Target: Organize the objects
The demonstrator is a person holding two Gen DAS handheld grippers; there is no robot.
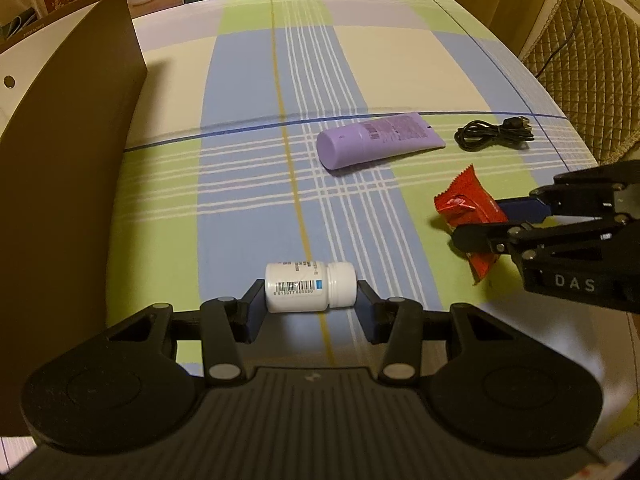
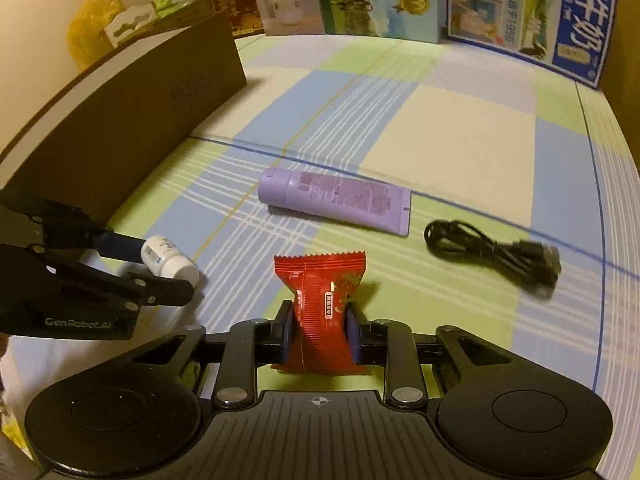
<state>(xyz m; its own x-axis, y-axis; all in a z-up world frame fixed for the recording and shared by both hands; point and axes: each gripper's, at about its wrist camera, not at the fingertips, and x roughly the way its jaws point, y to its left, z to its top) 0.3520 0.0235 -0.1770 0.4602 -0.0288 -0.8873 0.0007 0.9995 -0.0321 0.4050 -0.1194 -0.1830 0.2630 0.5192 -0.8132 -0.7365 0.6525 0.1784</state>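
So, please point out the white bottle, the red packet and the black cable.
white bottle point(image 1: 298, 286), left wrist view, label.
red packet point(image 2: 320, 304), right wrist view, middle.
black cable point(image 2: 486, 250), right wrist view, coil.

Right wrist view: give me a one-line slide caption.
Right gripper pinches a red snack packet; purple tube and black cable lie beyond.

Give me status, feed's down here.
Left gripper shut on bottle. Right gripper shut on red packet. Tube, cable on table. Nothing blocking.

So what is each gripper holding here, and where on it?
The left gripper clamps the white pill bottle end to end, base and cap. The right gripper pinches the red snack packet across its middle.
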